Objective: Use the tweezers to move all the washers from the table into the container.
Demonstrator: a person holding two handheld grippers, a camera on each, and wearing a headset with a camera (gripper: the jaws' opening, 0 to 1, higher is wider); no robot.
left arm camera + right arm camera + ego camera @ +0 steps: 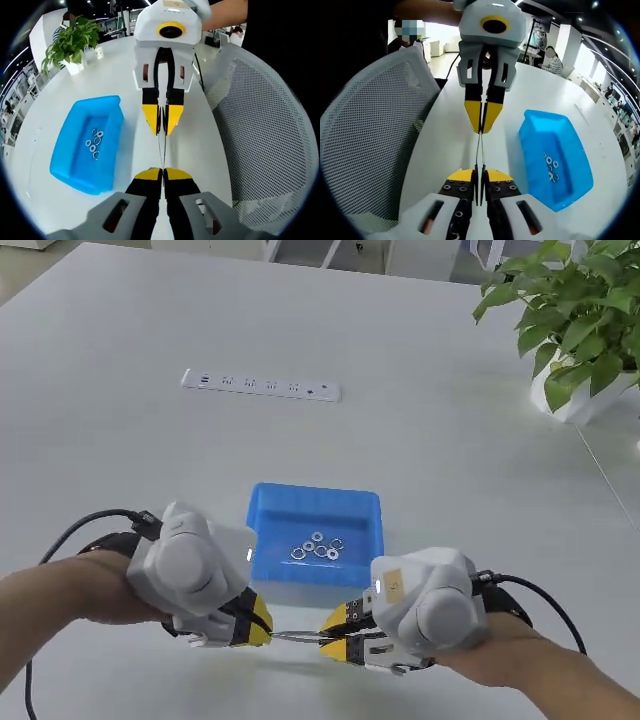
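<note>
A power strip point(260, 385) lies beyond the blue container point(315, 495), a plant point(570, 310) far right. The left gripper point(262, 625) and right gripper point(330, 625) both clench thin silver tweezers point(297, 637) between them, just before that container, which holds small shiny washers point(317, 548)

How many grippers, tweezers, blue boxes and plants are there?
Grippers: 2 (left gripper, right gripper)
Tweezers: 1
Blue box: 1
Plant: 1
Total: 5

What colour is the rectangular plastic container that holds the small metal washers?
Bright blue. The rectangular plastic container shows best in the head view.
</note>
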